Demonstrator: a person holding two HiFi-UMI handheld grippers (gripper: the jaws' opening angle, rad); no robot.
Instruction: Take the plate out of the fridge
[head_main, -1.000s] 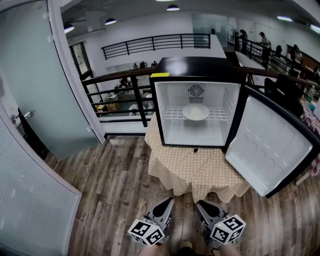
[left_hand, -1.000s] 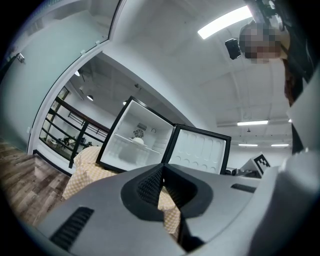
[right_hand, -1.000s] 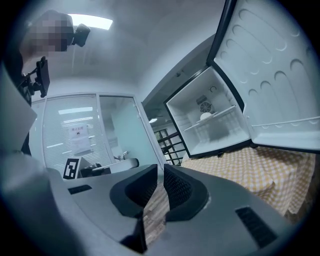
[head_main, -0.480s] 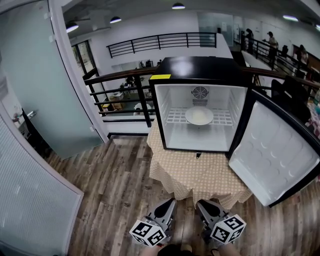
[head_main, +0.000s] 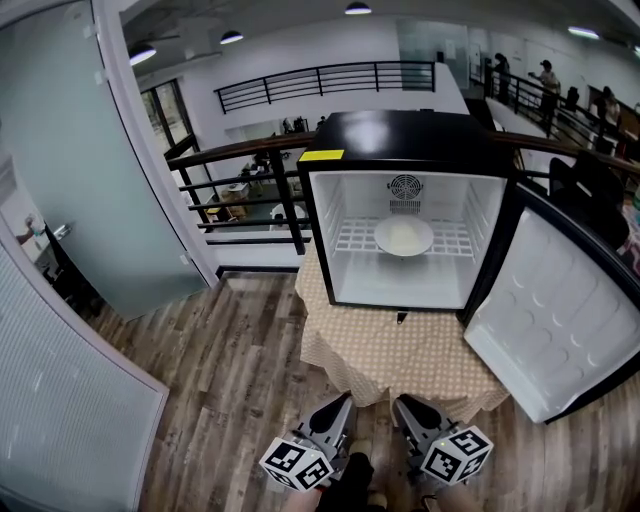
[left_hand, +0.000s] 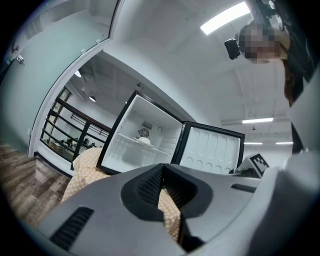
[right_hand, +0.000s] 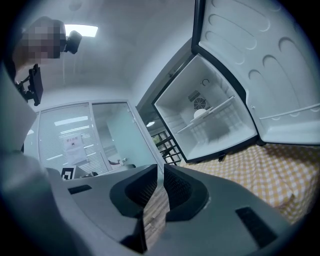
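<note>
A pale round plate (head_main: 404, 236) lies on the wire shelf inside the black mini fridge (head_main: 400, 135), whose door (head_main: 555, 320) is swung wide open to the right. The same plate shows small in the left gripper view (left_hand: 144, 141) and in the right gripper view (right_hand: 201, 113). My left gripper (head_main: 338, 408) and right gripper (head_main: 404, 410) hang low at the bottom of the head view, well short of the fridge. Both point toward the fridge, jaws together with nothing between them (left_hand: 163, 167) (right_hand: 160, 170).
The fridge stands on a small table with a yellow checked cloth (head_main: 395, 350). A glass partition and door (head_main: 70, 180) run along the left, and a black railing (head_main: 240, 165) stands behind the fridge. Wood floor (head_main: 230, 380) lies between me and the table.
The fridge has drifted slightly right and looks a little nearer in the head view. Both grippers stay low and shut in about the same place.
</note>
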